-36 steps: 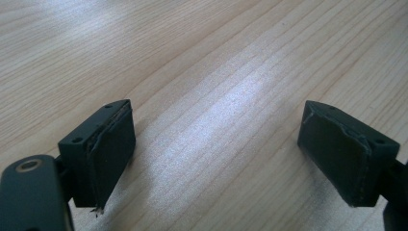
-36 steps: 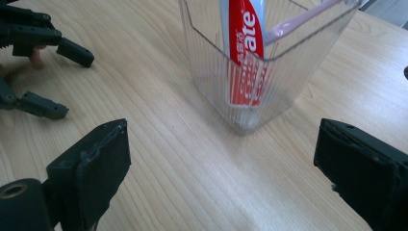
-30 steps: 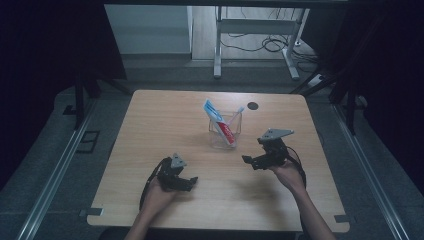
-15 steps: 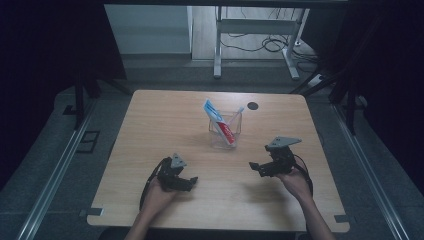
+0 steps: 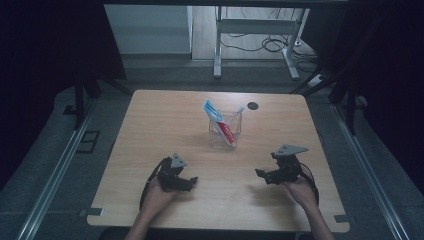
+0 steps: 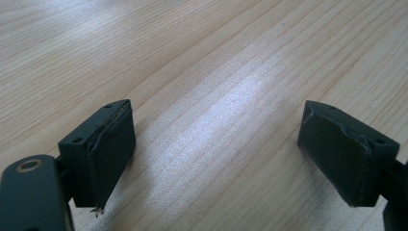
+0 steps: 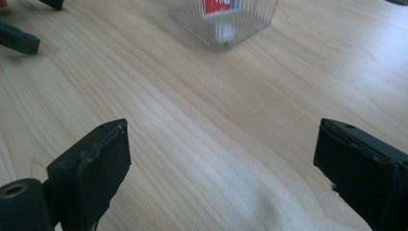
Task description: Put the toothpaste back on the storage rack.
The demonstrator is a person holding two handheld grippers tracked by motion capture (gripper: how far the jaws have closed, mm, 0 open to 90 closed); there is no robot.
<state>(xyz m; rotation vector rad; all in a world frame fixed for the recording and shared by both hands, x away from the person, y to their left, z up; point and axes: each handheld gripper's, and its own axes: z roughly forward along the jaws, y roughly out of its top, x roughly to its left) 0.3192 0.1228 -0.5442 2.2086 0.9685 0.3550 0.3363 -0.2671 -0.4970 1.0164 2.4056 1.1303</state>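
Left gripper (image 5: 191,181): you hold it low at the near left of the table (image 5: 150,125), pointed to the right across the wood. In the left gripper view its jaws stand wide apart with bare table between them; they hold nothing.
Left hand (image 5: 159,192): your hand grips the tool from the near edge, with its cable looping beside it.
Clear cup (image 5: 225,132): it stands upright near the middle of the table, well ahead of both your grippers and between them. In the right gripper view its ribbed base (image 7: 223,21) sits at the top of the picture, apart from the jaws.
Toothpaste tube (image 5: 220,122): it leans inside the cup, its blue end sticking out to the upper left, red print lower down.
Toothbrush (image 5: 235,116): it leans in the same cup, tilted up to the right.
Right gripper (image 5: 260,173): you hold it at the near right, pointed left. Its jaws are spread wide and empty over the wood.
Right hand (image 5: 300,189): it grips the tool from behind.
Dark round spot (image 5: 253,105): it lies on the table beyond the cup.
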